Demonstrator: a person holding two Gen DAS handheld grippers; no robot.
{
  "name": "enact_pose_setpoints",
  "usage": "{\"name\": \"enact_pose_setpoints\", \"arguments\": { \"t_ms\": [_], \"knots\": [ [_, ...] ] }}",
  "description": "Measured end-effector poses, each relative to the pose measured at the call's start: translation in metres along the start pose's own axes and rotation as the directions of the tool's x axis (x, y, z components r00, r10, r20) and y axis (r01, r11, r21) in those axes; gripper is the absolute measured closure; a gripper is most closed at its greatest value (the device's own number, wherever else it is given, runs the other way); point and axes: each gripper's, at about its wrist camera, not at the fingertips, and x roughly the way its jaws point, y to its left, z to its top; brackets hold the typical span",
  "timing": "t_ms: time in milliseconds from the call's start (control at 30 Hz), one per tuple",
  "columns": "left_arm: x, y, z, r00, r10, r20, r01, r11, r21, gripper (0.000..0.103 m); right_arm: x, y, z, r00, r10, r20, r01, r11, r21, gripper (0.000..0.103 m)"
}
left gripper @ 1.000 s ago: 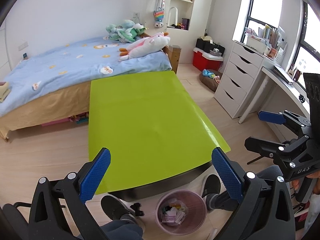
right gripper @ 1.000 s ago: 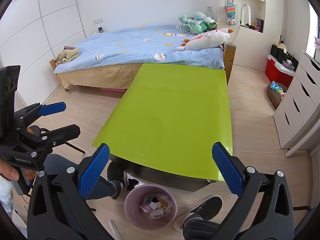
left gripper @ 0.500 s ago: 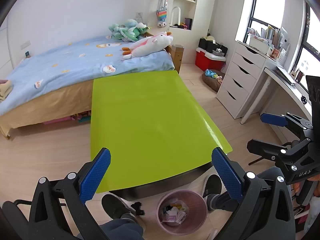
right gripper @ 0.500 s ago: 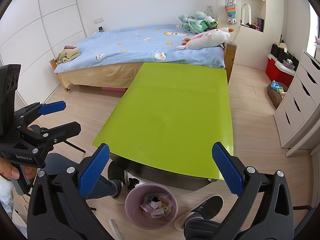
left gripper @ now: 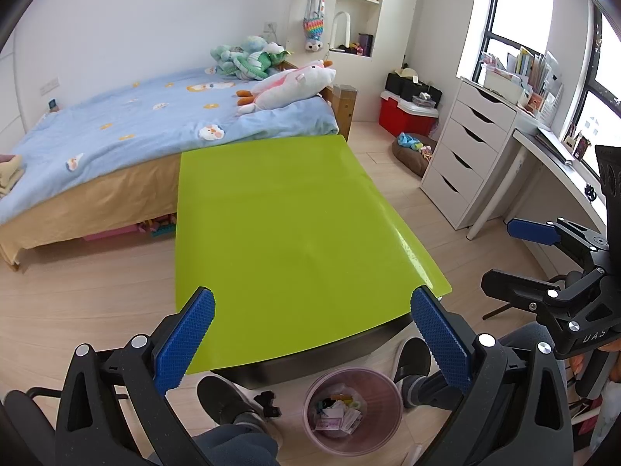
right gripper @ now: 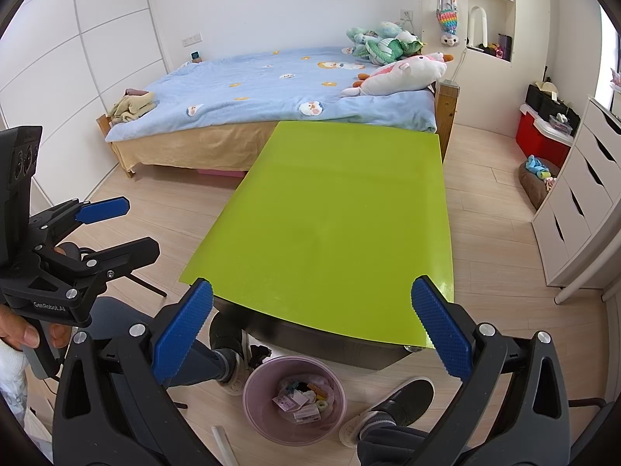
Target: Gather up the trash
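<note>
A pink trash bin stands on the floor below the near edge of the green table; it holds several scraps of paper trash. The bin also shows in the right wrist view, as does the table. My left gripper is open and empty, held above the table's near edge and the bin. My right gripper is open and empty, at about the same height. Each gripper shows in the other's view, the right one at the right, the left one at the left.
The person's shoes rest on the floor beside the bin. A bed with plush toys lies behind the table. A white drawer unit and desk stand at the right. A red box sits by the far wall.
Both grippers have drifted slightly; the view has shifted a little. Both stay open and empty. The bin and table have not moved.
</note>
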Motion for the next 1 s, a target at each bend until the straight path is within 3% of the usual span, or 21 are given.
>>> {"name": "enact_pose_setpoints", "arguments": {
  "t_ms": [1000],
  "knots": [
    [0.0014,0.0010,-0.0061,1.000,0.002,-0.005,-0.002,1.000,0.004,0.006,0.0019,0.0010,-0.0002,1.000,0.000,-0.001,0.000,1.000,0.002,0.003]
  ]
}}
